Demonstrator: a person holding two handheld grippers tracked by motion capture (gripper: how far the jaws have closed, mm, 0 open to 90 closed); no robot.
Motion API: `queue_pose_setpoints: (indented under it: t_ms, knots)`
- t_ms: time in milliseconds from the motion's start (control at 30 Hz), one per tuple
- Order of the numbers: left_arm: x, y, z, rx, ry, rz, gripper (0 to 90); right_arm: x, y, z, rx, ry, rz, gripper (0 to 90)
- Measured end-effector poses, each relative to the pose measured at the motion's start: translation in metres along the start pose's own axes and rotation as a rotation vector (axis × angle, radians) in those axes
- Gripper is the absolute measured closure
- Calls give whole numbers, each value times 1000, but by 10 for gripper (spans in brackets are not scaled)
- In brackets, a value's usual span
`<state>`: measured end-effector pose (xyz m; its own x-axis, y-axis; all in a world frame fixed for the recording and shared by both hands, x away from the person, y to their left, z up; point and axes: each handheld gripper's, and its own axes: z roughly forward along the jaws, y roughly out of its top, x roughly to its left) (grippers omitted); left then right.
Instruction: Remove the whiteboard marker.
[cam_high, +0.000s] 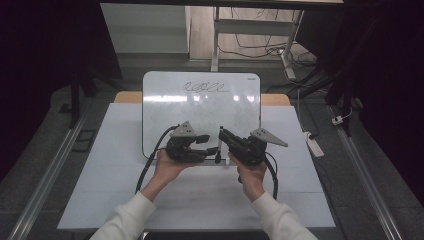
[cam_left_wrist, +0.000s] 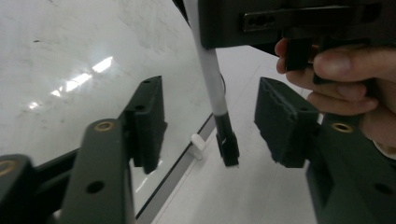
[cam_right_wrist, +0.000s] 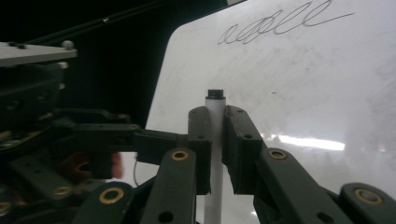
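A whiteboard (cam_high: 200, 112) lies on the table with a black scribble (cam_high: 202, 87) near its far edge. My right gripper (cam_high: 223, 135) is shut on a white marker (cam_high: 219, 147), held upright over the board's near edge. In the right gripper view the jaws (cam_right_wrist: 216, 116) clamp the marker's white barrel (cam_right_wrist: 215, 100), with the scribble (cam_right_wrist: 280, 23) beyond. The marker's black cap (cam_left_wrist: 227, 140) points down. My left gripper (cam_high: 209, 145) is open, its jaws (cam_left_wrist: 214, 125) either side of the cap without touching it.
The whiteboard rests on a white tabletop (cam_high: 200, 200) that extends to both sides and toward the person. A power strip (cam_high: 314, 145) lies off the table's right edge. Desk legs and cables (cam_high: 260, 47) stand behind the table.
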<state>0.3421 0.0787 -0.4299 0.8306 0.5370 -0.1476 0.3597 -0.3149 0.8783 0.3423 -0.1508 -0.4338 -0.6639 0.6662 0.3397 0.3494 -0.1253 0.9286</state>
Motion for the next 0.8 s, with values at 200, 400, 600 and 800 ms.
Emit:
queue_pose_setpoints:
  t_ms: [200, 400, 600, 800]
  knots:
    - [5, -1, 2, 3, -23, -1, 607, 5, -4, 3, 4, 26, 16, 807]
    - [7, -3, 6, 22, -54, 5, 748, 8, -6, 3, 0, 45, 25, 807]
    - [11, -4, 5, 26, -55, -9, 815, 7, -6, 2, 3, 49, 38, 805]
    - [13, -5, 2, 44, -57, 3, 821, 1, -5, 1, 14, 96, -8, 690]
